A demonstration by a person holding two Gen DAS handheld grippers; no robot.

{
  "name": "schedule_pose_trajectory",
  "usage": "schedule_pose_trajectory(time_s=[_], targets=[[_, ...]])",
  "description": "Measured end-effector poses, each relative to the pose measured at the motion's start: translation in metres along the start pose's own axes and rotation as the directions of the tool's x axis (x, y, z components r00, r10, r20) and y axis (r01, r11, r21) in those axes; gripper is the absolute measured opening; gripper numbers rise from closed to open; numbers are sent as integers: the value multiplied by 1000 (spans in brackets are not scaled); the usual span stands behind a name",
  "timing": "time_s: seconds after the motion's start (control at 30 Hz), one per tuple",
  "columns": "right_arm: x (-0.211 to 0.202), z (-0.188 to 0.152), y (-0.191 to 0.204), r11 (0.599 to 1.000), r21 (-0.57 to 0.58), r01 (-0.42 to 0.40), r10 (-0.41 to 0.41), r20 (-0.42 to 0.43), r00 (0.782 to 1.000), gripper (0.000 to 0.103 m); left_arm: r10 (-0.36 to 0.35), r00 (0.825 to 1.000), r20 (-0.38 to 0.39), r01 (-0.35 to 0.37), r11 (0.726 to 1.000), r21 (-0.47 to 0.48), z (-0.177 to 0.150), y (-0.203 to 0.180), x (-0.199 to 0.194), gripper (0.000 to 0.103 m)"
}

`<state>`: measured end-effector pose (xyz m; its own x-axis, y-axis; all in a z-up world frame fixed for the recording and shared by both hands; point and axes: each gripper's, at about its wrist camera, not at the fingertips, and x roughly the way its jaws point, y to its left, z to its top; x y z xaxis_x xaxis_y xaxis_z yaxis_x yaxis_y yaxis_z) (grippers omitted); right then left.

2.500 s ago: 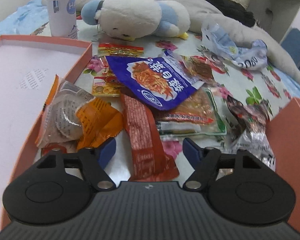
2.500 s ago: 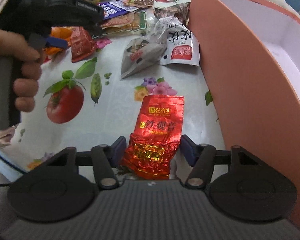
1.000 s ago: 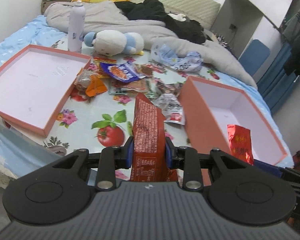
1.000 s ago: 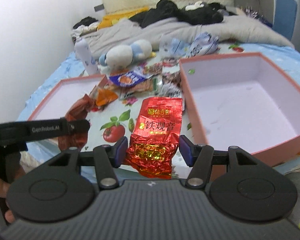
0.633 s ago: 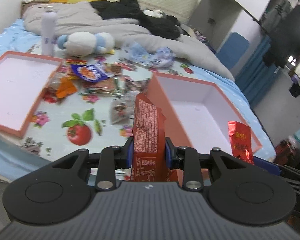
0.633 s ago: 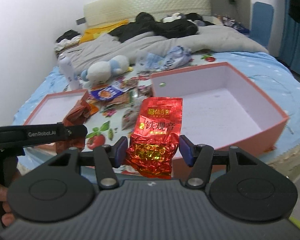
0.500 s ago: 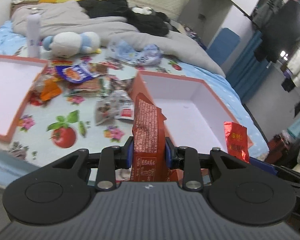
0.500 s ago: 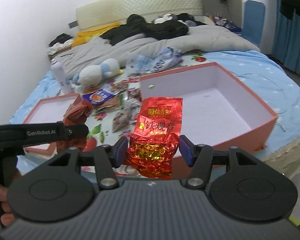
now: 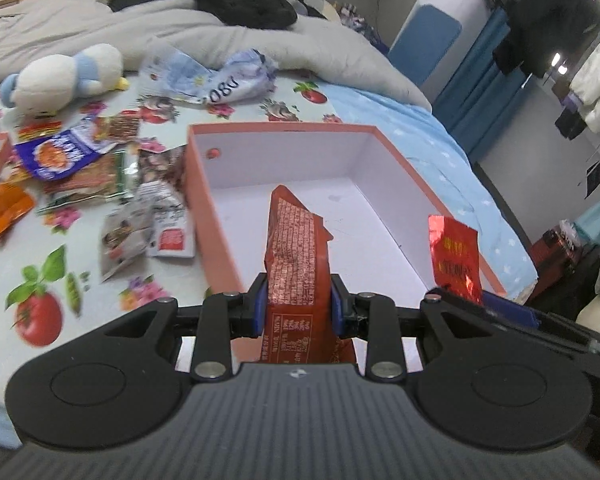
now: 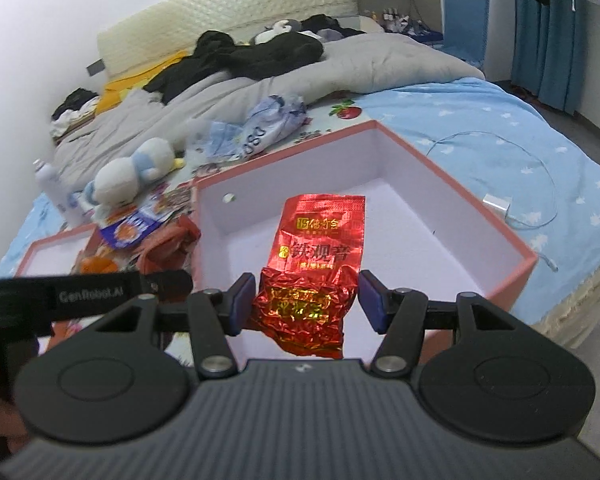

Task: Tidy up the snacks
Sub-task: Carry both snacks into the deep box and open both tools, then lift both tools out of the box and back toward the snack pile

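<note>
My left gripper (image 9: 299,307) is shut on a brown-red snack packet (image 9: 296,256) and holds it upright over the near edge of the orange box (image 9: 284,130) with a white inside. My right gripper (image 10: 306,302) is shut on a shiny red foil tea packet (image 10: 318,256) and holds it above the same box (image 10: 452,184). The red foil packet also shows at the right of the left wrist view (image 9: 454,256). The left gripper and its packet (image 10: 168,248) show at the left of the right wrist view. A pile of loose snack packets (image 9: 80,172) lies left of the box.
A second orange box (image 10: 48,256) lies at the far left. A plush toy (image 9: 60,76), a white bottle (image 10: 52,188), a crumpled plastic bag (image 9: 220,76) and grey bedding lie behind. A white charger and cable (image 10: 500,204) lie right of the box, by the bed's edge.
Both grippers have carried their packets to the right and closer to the right-hand box, which now fills more of both views. Neither grip has changed.
</note>
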<state>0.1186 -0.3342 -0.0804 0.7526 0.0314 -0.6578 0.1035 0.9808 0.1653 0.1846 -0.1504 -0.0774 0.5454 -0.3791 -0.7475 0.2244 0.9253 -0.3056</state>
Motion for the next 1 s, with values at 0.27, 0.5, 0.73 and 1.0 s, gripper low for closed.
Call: schedule_pose_trajectory(time_s=[0.27,0.5,0.73,1.0], targets=[[67,21,-43,999,29,29,-27,-71,997,59,31,998,-57,-29,999,23,44,-13,82,35],[108,23,-65,997,70,28,-19,-129,992,60,59,992,-113,-56,998,31,59,-13,129,35],[120,24,-70,996,81,42,-28,-160,987,62,67,992,-107,-64,998,29,61,-14,133,39],[93,19,-67,992,126,32,-14,-143,990,71,73,996,-47,-71,997,42,60,-19,96,61]])
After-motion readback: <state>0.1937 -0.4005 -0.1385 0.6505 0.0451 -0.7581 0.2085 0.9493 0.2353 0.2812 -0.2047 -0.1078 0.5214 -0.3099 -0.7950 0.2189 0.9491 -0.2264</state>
